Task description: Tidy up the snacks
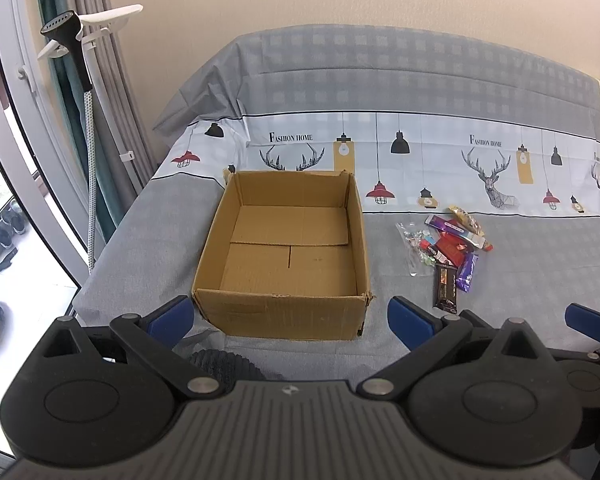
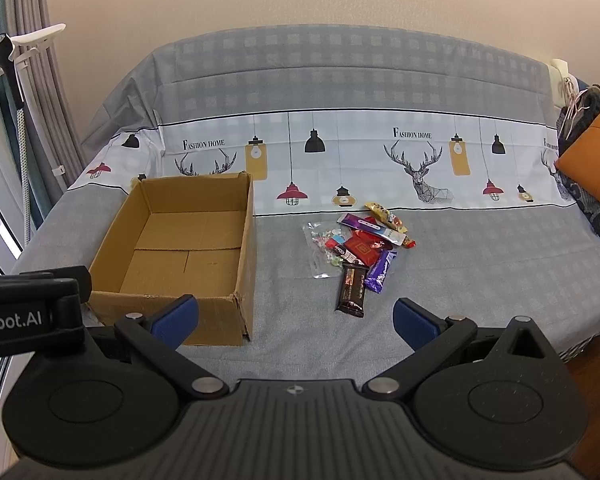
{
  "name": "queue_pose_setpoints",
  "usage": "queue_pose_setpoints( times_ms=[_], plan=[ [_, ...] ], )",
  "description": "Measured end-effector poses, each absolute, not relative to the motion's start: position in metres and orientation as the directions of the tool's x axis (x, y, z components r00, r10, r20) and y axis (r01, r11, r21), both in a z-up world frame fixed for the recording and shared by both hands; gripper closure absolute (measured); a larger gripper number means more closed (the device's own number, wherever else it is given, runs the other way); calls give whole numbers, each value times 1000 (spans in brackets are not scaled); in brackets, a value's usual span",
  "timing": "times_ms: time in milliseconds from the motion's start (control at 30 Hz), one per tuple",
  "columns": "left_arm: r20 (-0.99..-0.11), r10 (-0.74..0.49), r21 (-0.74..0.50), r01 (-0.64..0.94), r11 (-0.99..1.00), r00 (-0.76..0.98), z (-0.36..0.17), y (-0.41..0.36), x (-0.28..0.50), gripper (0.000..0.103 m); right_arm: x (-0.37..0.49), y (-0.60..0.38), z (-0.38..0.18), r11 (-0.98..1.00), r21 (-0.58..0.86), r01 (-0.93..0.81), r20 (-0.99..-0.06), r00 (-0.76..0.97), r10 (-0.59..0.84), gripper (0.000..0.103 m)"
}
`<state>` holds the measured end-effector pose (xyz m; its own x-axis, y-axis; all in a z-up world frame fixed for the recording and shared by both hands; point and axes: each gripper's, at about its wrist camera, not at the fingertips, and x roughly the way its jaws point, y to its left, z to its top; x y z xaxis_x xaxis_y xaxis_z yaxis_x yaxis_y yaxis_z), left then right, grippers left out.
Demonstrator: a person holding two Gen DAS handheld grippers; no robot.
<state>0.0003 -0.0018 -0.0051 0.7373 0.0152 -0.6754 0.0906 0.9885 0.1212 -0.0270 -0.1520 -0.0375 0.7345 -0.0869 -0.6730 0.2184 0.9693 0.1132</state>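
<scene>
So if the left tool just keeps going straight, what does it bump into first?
Probably the cardboard box: the left tool points at its near wall, open and empty. Depth is hard to judge, but nothing shows between them.

Grey bedsheet (image 2: 460,264) with deer-and-lamp band, garment steamer (image 1: 70,40) by curtains (image 1: 112,80), orange cushion (image 2: 596,152) at right.

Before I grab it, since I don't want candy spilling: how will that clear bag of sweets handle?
The clear bag looks thin and crinkly, so probably floppy and slippery between the fingers. Its small sweets sit loose, so the weight may shift. A red packet seems to overlap its edge, so pulling could drag that along.
</scene>
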Motion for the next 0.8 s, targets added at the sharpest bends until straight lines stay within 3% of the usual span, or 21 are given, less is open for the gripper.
queue_pose_setpoints(
  times_ms=[800],
  plan=[
    [-685, 22, 125, 87, 988, 729, -12, -3, 5, 0, -26, -154, -42, 969, 124, 215, -685, 725, -73, 0]
  ],
)
